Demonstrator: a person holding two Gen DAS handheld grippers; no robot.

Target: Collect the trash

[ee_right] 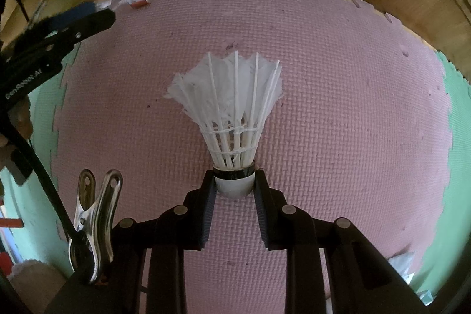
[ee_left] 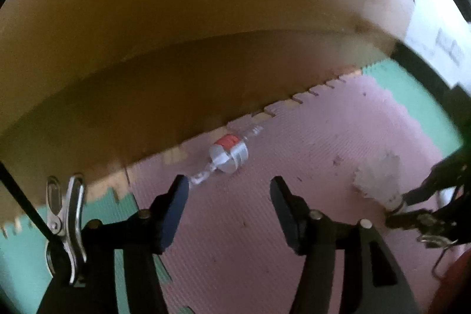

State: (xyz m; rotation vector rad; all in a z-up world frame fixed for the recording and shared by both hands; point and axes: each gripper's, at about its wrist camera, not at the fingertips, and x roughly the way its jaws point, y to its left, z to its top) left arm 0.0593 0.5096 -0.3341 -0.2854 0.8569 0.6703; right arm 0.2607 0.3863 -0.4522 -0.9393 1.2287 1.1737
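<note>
White shuttlecock (ee_right: 234, 119), cork base between right tool (ee_right: 234, 181) pads.

Black tool (ee_right: 234, 181); steel clip (ee_right: 94, 222); white lettering (ee_right: 22, 84).

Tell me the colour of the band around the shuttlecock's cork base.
Black, above a white cork, on the shuttlecock; clearest in the right wrist view.

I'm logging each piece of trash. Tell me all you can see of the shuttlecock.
The shuttlecock is white, with frayed, ruffled feathers on thin quills bound by two thread rings. A dark band circles its rounded white cork base. The right tongs pinch that base from both sides, feathers pointing away from the camera toward the pink foam mat.
</note>
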